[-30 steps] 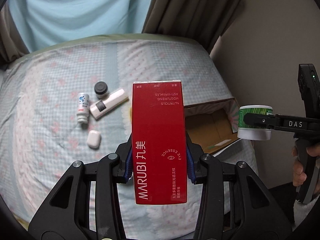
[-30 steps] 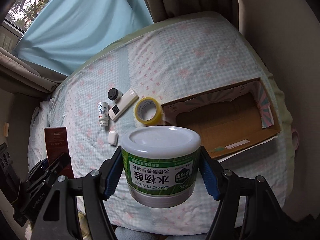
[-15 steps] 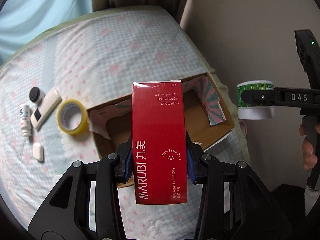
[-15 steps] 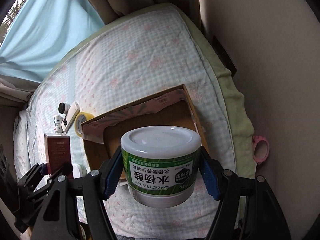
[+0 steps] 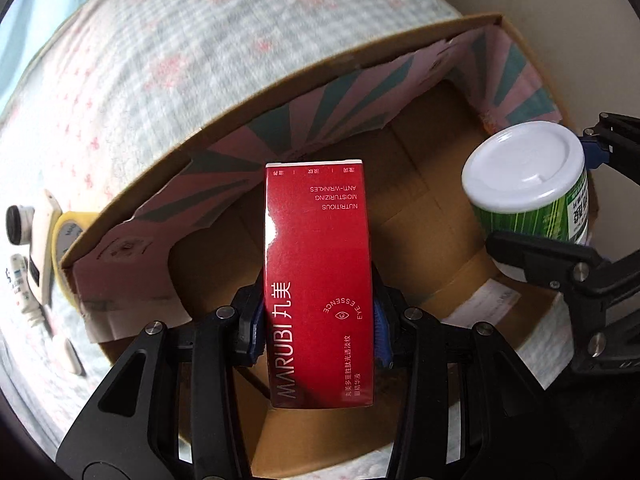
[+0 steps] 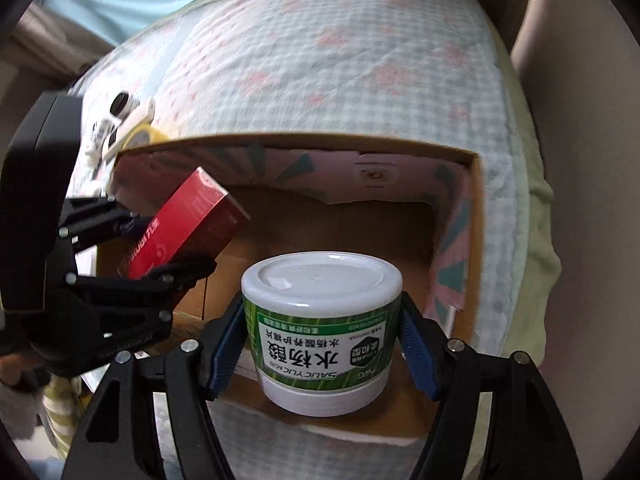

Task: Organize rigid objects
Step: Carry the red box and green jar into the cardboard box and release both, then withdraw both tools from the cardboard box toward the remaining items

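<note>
My left gripper (image 5: 318,328) is shut on a red MARUBI box (image 5: 318,272) and holds it over the left part of an open cardboard box (image 5: 280,80). My right gripper (image 6: 322,332) is shut on a green jar with a white lid (image 6: 322,328) and holds it over the same cardboard box (image 6: 474,208), at its right side. The jar (image 5: 528,180) and the right gripper (image 5: 560,216) also show in the left wrist view. The red box (image 6: 188,224) and the left gripper (image 6: 152,240) show in the right wrist view.
The cardboard box lies on a checked bedspread (image 5: 200,40). Left of the box lie a yellow tape roll (image 5: 66,232), a white remote-like stick (image 5: 42,240), a small black-capped pot (image 5: 18,226), a small white bottle (image 5: 22,288) and a white case (image 5: 68,356). A wall (image 6: 592,160) is at the right.
Both grippers have come down and closer to the cardboard box with their loads. The box now fills both views, and the small items have slid to the left edge.
</note>
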The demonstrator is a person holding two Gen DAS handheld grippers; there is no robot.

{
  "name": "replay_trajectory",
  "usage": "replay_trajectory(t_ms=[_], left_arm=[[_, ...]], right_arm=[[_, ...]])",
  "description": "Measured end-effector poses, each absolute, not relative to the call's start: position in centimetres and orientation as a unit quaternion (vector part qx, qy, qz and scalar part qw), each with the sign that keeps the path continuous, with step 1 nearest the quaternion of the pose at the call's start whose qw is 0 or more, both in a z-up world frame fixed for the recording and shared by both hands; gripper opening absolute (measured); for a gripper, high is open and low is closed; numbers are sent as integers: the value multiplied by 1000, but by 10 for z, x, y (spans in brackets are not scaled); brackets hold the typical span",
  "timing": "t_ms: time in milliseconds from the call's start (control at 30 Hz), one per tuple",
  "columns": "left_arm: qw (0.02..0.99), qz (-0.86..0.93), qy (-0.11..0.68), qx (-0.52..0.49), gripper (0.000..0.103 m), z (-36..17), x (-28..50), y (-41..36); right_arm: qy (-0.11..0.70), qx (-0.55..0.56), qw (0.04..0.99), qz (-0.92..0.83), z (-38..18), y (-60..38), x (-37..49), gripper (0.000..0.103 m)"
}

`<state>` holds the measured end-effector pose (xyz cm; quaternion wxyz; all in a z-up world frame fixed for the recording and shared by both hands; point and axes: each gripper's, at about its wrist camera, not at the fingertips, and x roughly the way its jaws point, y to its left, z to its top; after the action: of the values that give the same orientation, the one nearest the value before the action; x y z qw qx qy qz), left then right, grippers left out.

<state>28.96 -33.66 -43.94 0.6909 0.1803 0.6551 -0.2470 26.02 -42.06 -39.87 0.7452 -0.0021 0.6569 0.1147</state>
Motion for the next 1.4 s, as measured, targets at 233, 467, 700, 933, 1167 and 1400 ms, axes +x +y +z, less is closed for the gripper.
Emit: replay_trajectory(t_ms=[233, 467, 700, 933, 1167, 1400], left_arm=[[667, -249, 676, 191, 38, -463, 290, -332], [668, -270, 667, 190, 61, -450, 298, -328], [698, -253, 648, 170, 103, -421, 300, -306], [717, -230, 640, 154, 103, -395, 290, -279], [745, -211, 619, 131, 103, -338, 273, -247], [784, -178, 586, 100, 103, -275, 233, -192]], right_arm=[[656, -57, 739, 143, -423, -404, 254, 66], [663, -105, 725, 158, -426, -402, 250, 75], [612, -153, 758, 164, -392, -406, 225, 103], [634, -113, 752, 142, -372, -419, 224, 103], [606, -83, 783, 114, -328, -415, 234, 103], [573, -78, 809, 110, -279, -397, 235, 103]])
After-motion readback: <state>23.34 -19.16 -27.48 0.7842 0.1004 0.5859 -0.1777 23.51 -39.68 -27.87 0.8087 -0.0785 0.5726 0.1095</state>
